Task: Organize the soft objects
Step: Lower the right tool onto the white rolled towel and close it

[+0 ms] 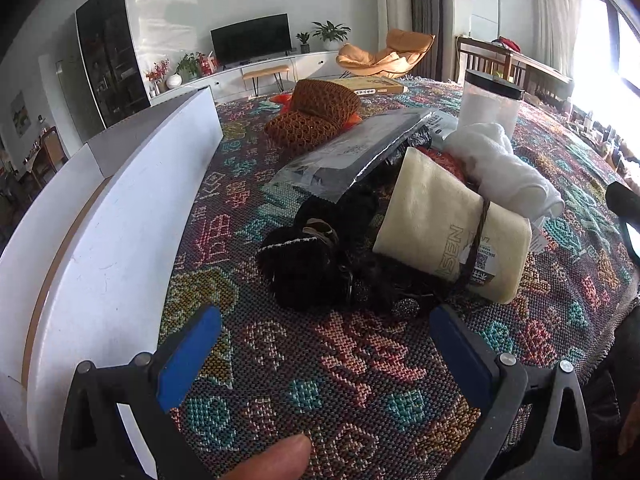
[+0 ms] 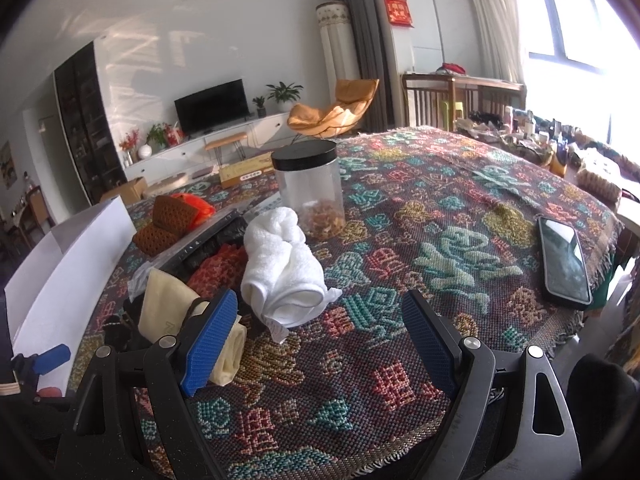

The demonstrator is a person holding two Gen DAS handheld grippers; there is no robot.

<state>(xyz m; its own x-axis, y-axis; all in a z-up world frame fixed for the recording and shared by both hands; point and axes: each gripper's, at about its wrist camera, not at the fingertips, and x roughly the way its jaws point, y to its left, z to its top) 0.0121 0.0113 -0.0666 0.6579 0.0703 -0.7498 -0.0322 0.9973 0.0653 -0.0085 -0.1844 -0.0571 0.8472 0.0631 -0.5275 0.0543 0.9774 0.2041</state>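
Note:
A pile of soft things lies on the patterned tablecloth point(image 1: 340, 380). It holds a cream pouch point(image 1: 452, 232), a rolled white towel point(image 1: 508, 168), black fuzzy items point(image 1: 304, 264), a red cloth point(image 2: 218, 266) and a brown knitted piece point(image 1: 316, 116). A grey plastic package point(image 1: 352, 152) rests on top. My left gripper point(image 1: 326, 356) is open and empty just before the black items. My right gripper point(image 2: 320, 340) is open and empty, close in front of the white towel point(image 2: 280, 268), with the cream pouch point(image 2: 168, 304) beside its left finger.
A white open box point(image 1: 112, 216) stands along the left side of the pile. A clear jar with a black lid point(image 2: 310, 188) stands behind the towel. A phone point(image 2: 564, 260) lies near the table's right edge. A flat yellow box point(image 1: 372, 85) lies at the far end.

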